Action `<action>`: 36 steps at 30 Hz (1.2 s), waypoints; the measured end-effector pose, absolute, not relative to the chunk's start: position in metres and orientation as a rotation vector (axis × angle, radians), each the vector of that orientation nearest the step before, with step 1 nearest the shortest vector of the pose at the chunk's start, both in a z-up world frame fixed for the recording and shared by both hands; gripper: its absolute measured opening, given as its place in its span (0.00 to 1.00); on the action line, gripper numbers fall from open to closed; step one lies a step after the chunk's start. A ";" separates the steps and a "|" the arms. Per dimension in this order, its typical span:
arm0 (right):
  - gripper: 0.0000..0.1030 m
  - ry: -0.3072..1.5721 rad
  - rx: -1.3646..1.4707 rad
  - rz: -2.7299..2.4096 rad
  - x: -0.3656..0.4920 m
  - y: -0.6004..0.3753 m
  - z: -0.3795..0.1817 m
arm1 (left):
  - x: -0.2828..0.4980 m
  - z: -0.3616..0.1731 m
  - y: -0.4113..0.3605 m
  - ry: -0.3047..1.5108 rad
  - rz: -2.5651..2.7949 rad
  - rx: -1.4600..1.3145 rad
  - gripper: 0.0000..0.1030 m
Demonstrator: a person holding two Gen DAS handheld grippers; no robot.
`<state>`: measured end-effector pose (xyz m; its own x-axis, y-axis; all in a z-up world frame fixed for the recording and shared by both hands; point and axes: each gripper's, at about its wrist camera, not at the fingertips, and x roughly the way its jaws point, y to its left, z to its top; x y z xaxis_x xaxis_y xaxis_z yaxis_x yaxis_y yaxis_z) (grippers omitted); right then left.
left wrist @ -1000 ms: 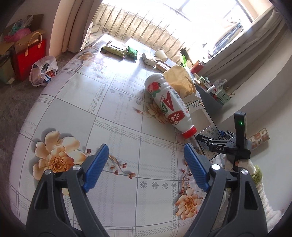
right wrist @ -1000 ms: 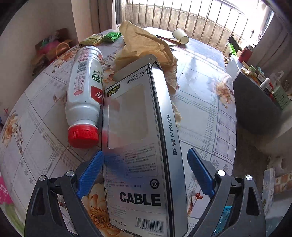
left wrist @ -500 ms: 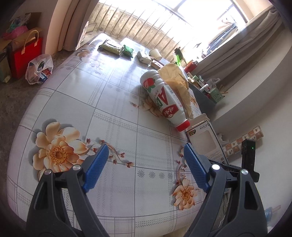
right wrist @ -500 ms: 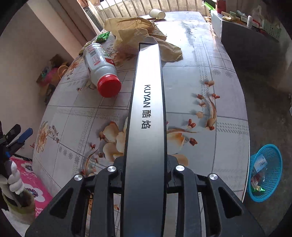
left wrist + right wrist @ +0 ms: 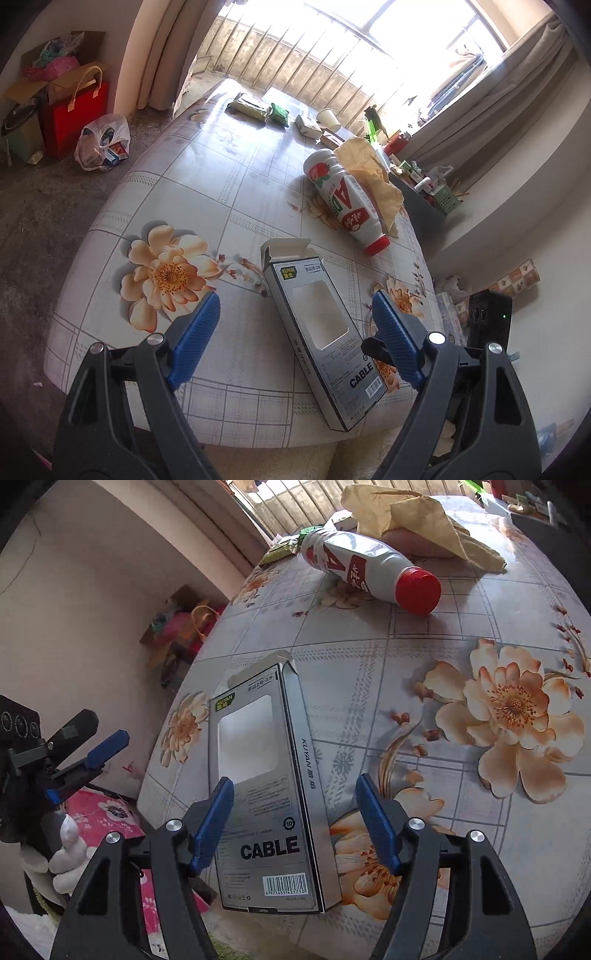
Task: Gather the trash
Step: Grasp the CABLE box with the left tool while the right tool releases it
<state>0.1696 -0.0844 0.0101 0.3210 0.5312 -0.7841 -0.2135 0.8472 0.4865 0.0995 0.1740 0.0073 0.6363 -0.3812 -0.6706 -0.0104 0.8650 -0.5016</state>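
- The right gripper (image 5: 293, 823) has its jaws opening; the cable box (image 5: 266, 782) stands between the blue pads (image 5: 376, 823), which do not press on it, so I judge the box is being let go at the table edge.
- The left gripper (image 5: 295, 339) is spread wide and holds nothing; in its view the box lies between the fingers, nearer the right pad, its near end jutting past the table (image 5: 221, 206) rim.
- To do this step well, wait until both pads are clear of the box before drawing the right gripper off, or the overhanging end may tip to the floor. If the left gripper takes over, close across the box's narrow sides near its middle.
- Further out: one box, its top flap open; one white bottle (image 5: 365, 568) with a red cap, lying on its side; one crumpled brown paper (image 5: 417, 520) just behind it.
- At the far end of the table: one paper cup (image 5: 328, 119), two green packets (image 5: 258, 110), and a small carton I cannot identify.
- No bin shows in either view.
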 end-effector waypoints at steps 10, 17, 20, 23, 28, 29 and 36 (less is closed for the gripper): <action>0.53 1.053 0.437 0.458 0.160 -0.106 0.030 | 0.091 -0.033 0.176 0.940 -0.248 -0.495 0.75; 0.25 1.189 0.603 0.521 0.168 -0.083 -0.015 | 0.111 -0.060 0.162 0.990 -0.371 -0.533 0.72; 0.19 1.208 0.657 0.568 0.160 -0.072 -0.019 | 0.123 -0.064 0.156 1.007 -0.391 -0.516 0.72; 0.19 1.212 0.696 0.634 0.152 -0.058 -0.020 | 0.132 -0.063 0.154 1.009 -0.395 -0.487 0.72; 0.19 1.161 0.662 0.629 0.139 -0.056 -0.008 | 0.140 -0.056 0.154 1.032 -0.337 -0.409 0.74; 0.19 1.149 0.643 0.611 0.137 -0.058 -0.005 | 0.141 -0.053 0.153 1.031 -0.328 -0.394 0.78; 0.24 1.086 0.676 0.542 0.130 -0.093 0.006 | 0.144 -0.041 0.124 1.033 -0.246 -0.248 0.83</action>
